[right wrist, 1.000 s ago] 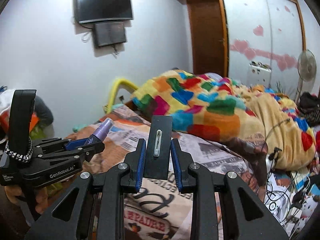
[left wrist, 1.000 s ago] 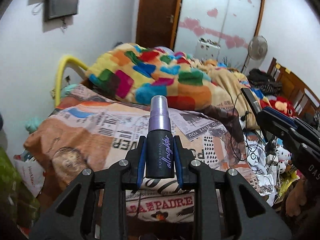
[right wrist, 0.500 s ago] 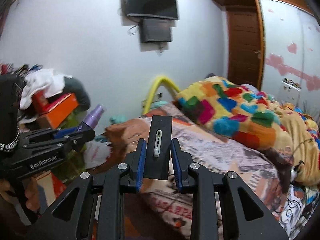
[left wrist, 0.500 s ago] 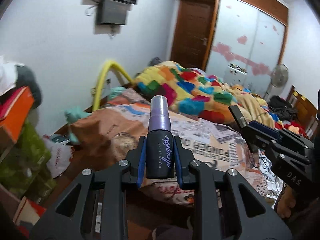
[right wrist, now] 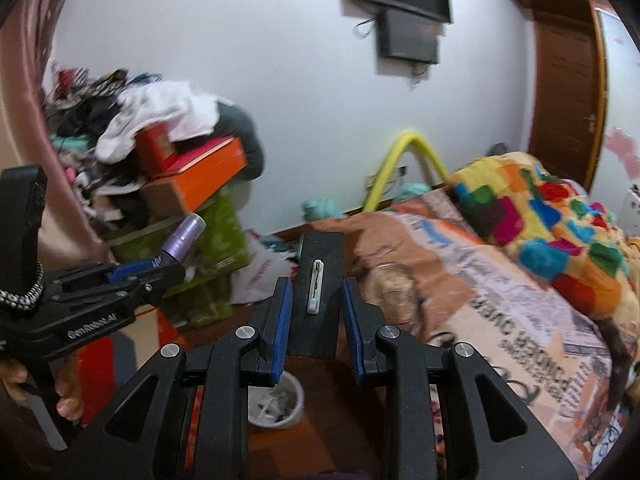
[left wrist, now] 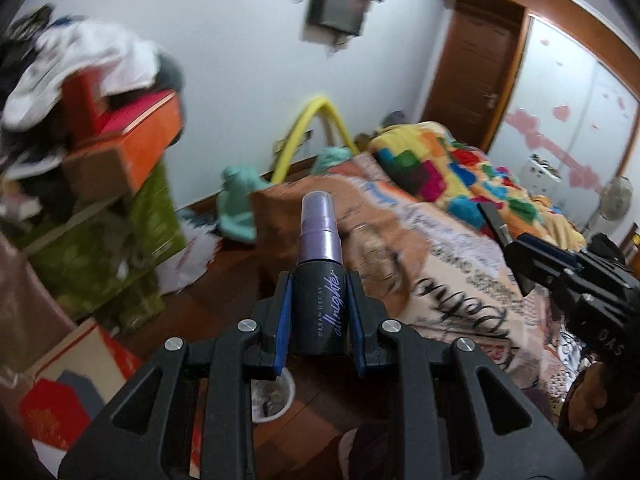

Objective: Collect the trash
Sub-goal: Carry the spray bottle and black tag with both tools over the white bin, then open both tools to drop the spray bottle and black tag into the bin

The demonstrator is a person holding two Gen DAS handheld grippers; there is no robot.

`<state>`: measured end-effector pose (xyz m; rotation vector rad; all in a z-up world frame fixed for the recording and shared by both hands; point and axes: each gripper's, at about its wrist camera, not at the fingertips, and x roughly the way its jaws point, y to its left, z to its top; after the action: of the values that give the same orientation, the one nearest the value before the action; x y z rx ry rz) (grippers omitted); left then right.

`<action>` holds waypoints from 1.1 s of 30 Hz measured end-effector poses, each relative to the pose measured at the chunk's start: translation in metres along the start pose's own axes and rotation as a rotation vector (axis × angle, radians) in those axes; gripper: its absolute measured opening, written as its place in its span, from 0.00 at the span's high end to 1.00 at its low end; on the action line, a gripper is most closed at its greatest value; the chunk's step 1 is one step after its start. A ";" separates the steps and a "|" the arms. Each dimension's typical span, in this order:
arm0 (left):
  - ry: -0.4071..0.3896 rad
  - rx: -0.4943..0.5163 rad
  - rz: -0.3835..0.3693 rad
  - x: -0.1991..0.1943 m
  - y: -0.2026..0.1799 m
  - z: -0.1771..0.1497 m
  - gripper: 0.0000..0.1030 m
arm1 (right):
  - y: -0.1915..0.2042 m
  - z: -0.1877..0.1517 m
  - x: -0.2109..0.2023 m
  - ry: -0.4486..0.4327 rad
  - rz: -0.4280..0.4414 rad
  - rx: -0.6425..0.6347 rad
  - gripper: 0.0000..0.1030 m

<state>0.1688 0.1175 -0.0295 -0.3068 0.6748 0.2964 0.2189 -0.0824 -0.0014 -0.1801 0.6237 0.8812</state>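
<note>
My left gripper [left wrist: 319, 312] is shut on a small black spray bottle [left wrist: 318, 300] with a purple cap, held upright between the blue pads. In the right wrist view the same bottle [right wrist: 180, 244] pokes out of the left gripper [right wrist: 148, 270] at the left. My right gripper [right wrist: 316, 312] is shut on a flat black rectangular piece [right wrist: 320, 300] with a small white clip on its face. Seen from the left wrist, the right gripper [left wrist: 516, 248] hangs over the bed at the right. A small white trash bin [right wrist: 276, 404] with litter inside stands on the wooden floor below both grippers, partly hidden by the fingers [left wrist: 272, 396].
A bed [right wrist: 500, 300] with a newspaper-print cover and a patchwork blanket [right wrist: 540, 216] fills the right. At the left stand stacked orange boxes [right wrist: 200, 176], green boxes [left wrist: 120, 248] and piled clothes [right wrist: 160, 116]. A white plastic bag [right wrist: 260, 276] lies on the floor. A person's hand [right wrist: 68, 396] grips the left handle.
Both grippers have swung left, away from the bed, toward the floor beside it. The box pile and the trash bin have come into view. Both grips are unchanged.
</note>
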 end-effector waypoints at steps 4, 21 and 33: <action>0.052 -0.053 0.030 0.011 0.037 -0.018 0.76 | 0.027 -0.005 0.032 0.057 0.053 -0.027 0.78; 0.369 -0.226 0.106 0.127 0.113 -0.113 0.76 | 0.062 -0.079 0.174 0.436 0.136 -0.084 0.78; 0.597 -0.293 0.074 0.198 0.125 -0.162 0.76 | 0.053 -0.117 0.252 0.691 0.167 -0.031 0.78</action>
<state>0.1792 0.2047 -0.3005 -0.6651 1.2360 0.3792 0.2464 0.0728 -0.2360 -0.4753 1.2813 0.9891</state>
